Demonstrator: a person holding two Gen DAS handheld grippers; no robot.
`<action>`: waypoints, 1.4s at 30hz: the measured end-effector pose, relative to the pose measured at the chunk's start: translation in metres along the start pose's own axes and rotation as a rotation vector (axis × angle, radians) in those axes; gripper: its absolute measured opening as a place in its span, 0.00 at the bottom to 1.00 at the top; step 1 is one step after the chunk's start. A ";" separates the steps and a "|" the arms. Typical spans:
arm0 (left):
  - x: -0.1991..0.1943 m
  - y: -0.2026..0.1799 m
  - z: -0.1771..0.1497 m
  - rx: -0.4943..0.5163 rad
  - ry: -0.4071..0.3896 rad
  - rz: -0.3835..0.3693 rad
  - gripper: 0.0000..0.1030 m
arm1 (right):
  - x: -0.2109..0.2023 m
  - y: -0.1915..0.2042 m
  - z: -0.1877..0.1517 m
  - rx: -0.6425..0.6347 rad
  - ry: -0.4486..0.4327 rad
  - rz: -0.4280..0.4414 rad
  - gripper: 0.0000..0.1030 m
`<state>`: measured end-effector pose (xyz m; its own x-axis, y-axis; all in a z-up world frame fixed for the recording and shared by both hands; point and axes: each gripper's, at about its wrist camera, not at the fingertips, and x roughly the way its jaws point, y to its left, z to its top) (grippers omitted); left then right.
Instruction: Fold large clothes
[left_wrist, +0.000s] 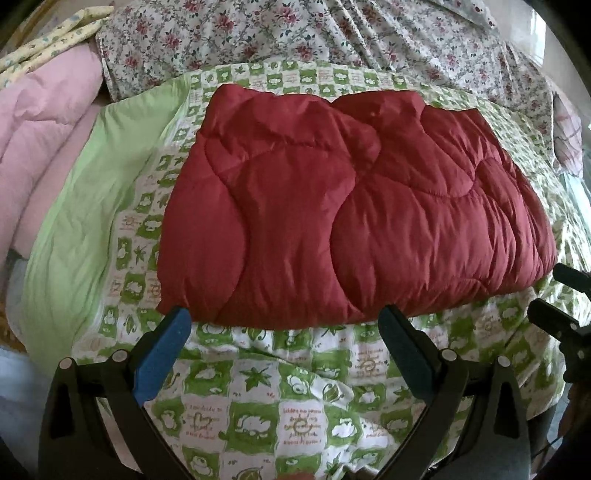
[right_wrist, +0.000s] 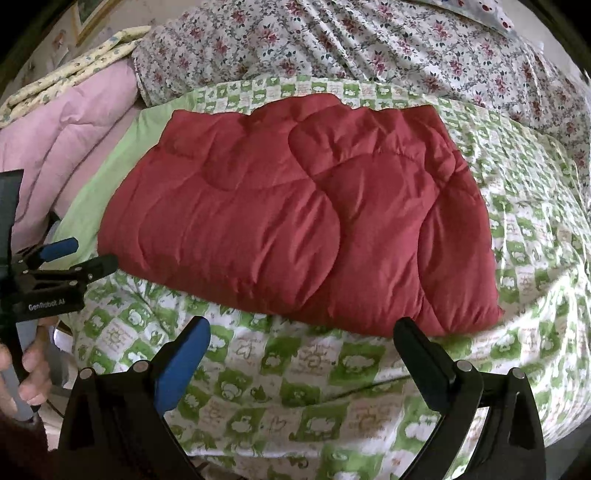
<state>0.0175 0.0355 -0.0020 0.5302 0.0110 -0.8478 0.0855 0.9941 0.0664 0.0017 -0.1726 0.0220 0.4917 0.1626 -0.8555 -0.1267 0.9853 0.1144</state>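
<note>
A dark red quilted garment (left_wrist: 343, 214) lies folded into a thick rectangle on a green-and-white patterned quilt (left_wrist: 280, 398); it also fills the middle of the right wrist view (right_wrist: 295, 214). My left gripper (left_wrist: 284, 321) stands open just short of the garment's near edge, its blue-padded fingers spread wide with nothing between them. My right gripper (right_wrist: 301, 332) is open too, hovering just before the near edge towards the garment's right corner. The left gripper (right_wrist: 79, 254) shows at the left of the right wrist view, held by a hand (right_wrist: 29, 373).
A floral sheet (left_wrist: 332, 37) covers the far side of the bed. Pink bedding (left_wrist: 44, 122) and a plain green cloth (left_wrist: 88, 206) lie at the left. The right gripper's black tips (left_wrist: 565, 299) show at the right edge of the left wrist view.
</note>
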 end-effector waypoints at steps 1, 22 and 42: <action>0.001 0.000 0.001 -0.001 0.000 0.001 0.99 | 0.001 0.000 0.002 -0.001 -0.001 -0.004 0.97; 0.016 -0.003 0.025 0.011 0.007 -0.001 0.99 | 0.017 -0.014 0.028 0.012 -0.006 0.000 0.97; 0.022 -0.007 0.033 0.023 0.009 0.005 0.99 | 0.026 -0.016 0.039 0.012 -0.001 0.007 0.97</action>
<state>0.0570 0.0251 -0.0040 0.5231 0.0172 -0.8521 0.1023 0.9913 0.0828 0.0503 -0.1819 0.0173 0.4918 0.1698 -0.8540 -0.1197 0.9847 0.1268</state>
